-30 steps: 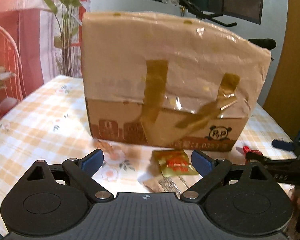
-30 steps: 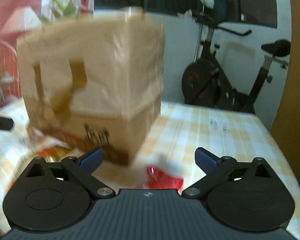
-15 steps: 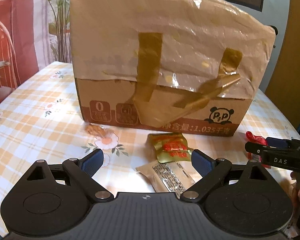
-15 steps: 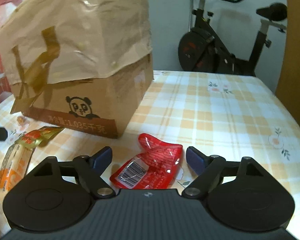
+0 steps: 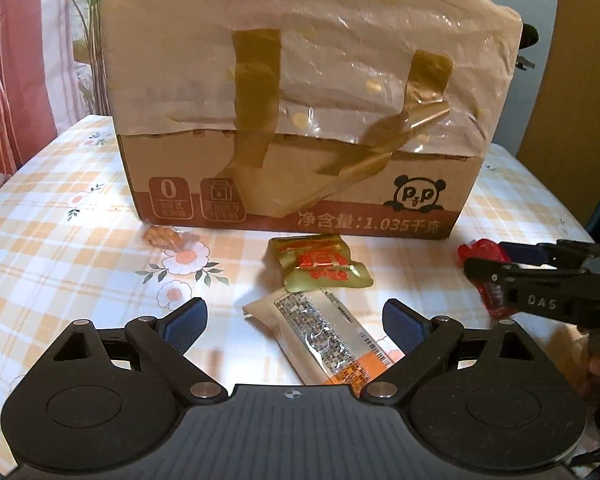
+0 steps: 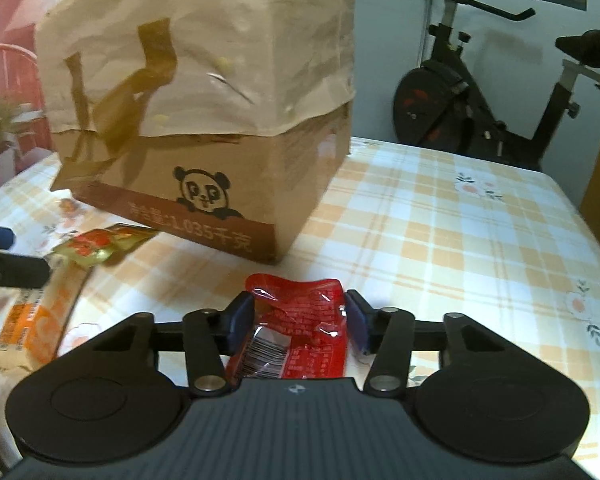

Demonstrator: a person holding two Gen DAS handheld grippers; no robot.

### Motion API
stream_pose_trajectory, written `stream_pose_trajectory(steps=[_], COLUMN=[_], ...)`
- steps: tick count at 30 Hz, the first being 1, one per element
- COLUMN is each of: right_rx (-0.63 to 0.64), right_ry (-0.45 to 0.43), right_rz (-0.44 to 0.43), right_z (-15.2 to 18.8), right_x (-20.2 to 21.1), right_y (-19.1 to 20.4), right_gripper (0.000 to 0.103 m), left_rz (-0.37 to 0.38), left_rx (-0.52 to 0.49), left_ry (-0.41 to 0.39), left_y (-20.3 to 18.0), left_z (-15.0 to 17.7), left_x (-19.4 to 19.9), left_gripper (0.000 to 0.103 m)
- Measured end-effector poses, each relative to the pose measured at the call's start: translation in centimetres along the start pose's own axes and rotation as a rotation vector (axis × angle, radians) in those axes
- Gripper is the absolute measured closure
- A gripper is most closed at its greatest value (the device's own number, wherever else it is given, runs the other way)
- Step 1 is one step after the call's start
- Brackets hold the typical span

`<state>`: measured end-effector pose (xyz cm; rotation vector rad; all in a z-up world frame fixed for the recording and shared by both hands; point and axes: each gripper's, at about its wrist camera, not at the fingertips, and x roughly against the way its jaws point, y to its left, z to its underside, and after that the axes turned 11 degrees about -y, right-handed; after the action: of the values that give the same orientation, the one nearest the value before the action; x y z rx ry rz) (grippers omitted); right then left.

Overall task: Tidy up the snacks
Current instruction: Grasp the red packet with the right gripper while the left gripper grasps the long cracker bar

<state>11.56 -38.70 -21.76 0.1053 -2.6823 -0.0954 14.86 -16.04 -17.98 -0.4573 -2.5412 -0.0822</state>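
A red snack packet lies on the checked tablecloth just right of the cardboard box. My right gripper has its jaws closing around it, and both pads touch its crumpled sides. My left gripper is open and low over a beige and orange packet, which lies between its fingers untouched. A gold and red packet lies just beyond, in front of the box. The left wrist view shows the right gripper on the red packet.
A small wrapped sweet lies by the box's front left corner. The box is tall, with paper and brown tape over its top. An exercise bike stands behind the table. A plant and a pink wall are at the back left.
The right jaws have drawn in from wide apart until they meet the red packet. The left gripper has sunk toward the table, so both packets sit closer between its fingers.
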Motion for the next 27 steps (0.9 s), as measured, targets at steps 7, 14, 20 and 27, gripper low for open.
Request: stream_pose_trajectory(steps=[7, 14, 20, 27], right_rx=[0.007, 0.016, 0.021, 0.032], right_ry=[0.002, 0.004, 0.004, 0.006], right_rz=[0.004, 0.009, 0.015, 0.022], right_z=[0.0, 0.1, 0.1, 0.2], right_x=[-0.1, -0.1, -0.1, -0.1], right_y=[0.1, 0.2, 0.2, 0.4], right_gripper=[0.051, 0.051, 0.051, 0.051], left_rz=[-0.004, 0.038, 0.055, 0.086], left_rx=[0.010, 0.024, 0.026, 0.041], left_ry=[0.021, 0.037, 0.050, 0.076], left_y=[0.5, 0.6, 0.4, 0.6], left_z=[0.5, 0.8, 0.8, 1.2], left_x=[-0.6, -0.7, -0.7, -1.3], left_gripper=[0.008, 0.015, 0.018, 0.019])
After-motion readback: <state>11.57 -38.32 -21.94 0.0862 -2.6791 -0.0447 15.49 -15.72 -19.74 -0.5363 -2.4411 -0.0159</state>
